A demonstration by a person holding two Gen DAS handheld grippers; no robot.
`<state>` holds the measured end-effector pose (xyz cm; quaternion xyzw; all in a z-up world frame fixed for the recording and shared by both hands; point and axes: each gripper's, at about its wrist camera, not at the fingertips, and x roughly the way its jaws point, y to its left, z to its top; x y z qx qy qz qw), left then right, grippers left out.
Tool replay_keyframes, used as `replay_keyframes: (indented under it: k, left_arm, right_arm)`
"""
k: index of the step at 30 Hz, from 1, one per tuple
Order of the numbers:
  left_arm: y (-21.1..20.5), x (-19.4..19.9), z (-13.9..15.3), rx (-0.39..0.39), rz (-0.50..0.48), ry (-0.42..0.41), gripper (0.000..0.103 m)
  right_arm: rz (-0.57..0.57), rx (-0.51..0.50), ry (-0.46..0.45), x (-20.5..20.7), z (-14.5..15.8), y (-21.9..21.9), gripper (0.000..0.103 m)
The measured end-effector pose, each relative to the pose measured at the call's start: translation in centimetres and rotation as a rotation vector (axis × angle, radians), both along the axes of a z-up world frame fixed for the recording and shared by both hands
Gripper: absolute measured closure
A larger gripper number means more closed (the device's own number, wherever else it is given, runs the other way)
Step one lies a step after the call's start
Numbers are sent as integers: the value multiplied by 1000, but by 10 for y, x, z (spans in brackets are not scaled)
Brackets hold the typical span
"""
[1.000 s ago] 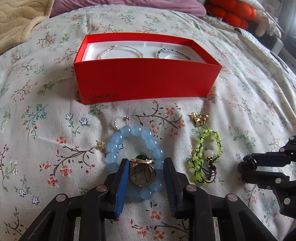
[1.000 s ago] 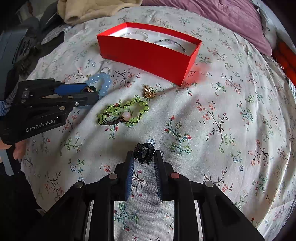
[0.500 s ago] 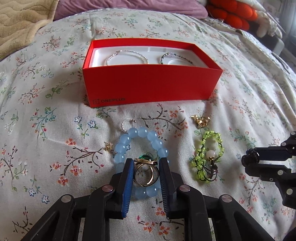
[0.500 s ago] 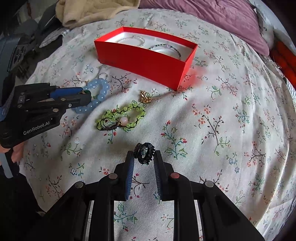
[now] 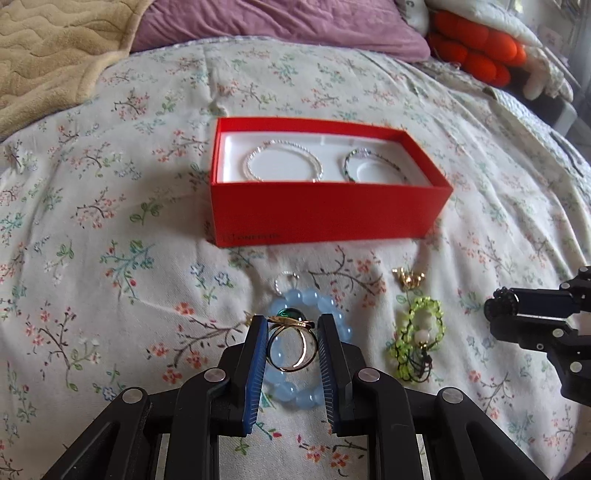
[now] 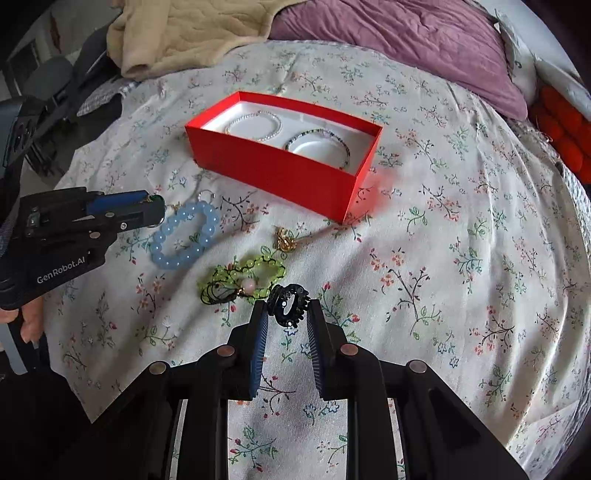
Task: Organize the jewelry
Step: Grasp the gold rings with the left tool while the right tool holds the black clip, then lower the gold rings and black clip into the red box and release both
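My left gripper (image 5: 291, 326) is shut on a gold ring with a green stone (image 5: 292, 345) and holds it above the blue bead bracelet (image 5: 295, 395), which lies on the floral bedspread. My right gripper (image 6: 287, 308) is shut on a black ring (image 6: 289, 304). The red box (image 5: 325, 214) stands ahead in the left wrist view and holds a silver bead bracelet (image 5: 283, 164) and a dark bead bracelet (image 5: 373, 164). It also shows in the right wrist view (image 6: 280, 173). A green bead bracelet (image 5: 419, 341) and a small gold piece (image 5: 408, 280) lie on the spread.
A small silver ring (image 5: 285, 280) lies just beyond the blue bracelet. A beige blanket (image 5: 48, 48), a purple pillow (image 5: 280, 22) and an orange cushion (image 5: 476, 48) lie at the back of the bed. The bed's edge drops off at the left in the right wrist view.
My left gripper has closed on the gold ring and lifted it off the spread, back from the box. My right gripper has risen a little, still holding the black ring.
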<state>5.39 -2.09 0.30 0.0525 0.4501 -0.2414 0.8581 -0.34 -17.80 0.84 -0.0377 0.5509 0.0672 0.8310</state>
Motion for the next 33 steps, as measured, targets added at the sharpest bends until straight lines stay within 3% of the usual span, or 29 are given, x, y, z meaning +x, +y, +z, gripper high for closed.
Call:
replay_keyframes:
  k: [18,33]
  left_arm:
    - [2,13,30,-42,46,-24,82]
    - [-16,50,32,-49,72,-29,82]
  right_arm:
    - [-74,41,-73,33,30,2,80]
    - [-173,67,-67,70,25,-14,80]
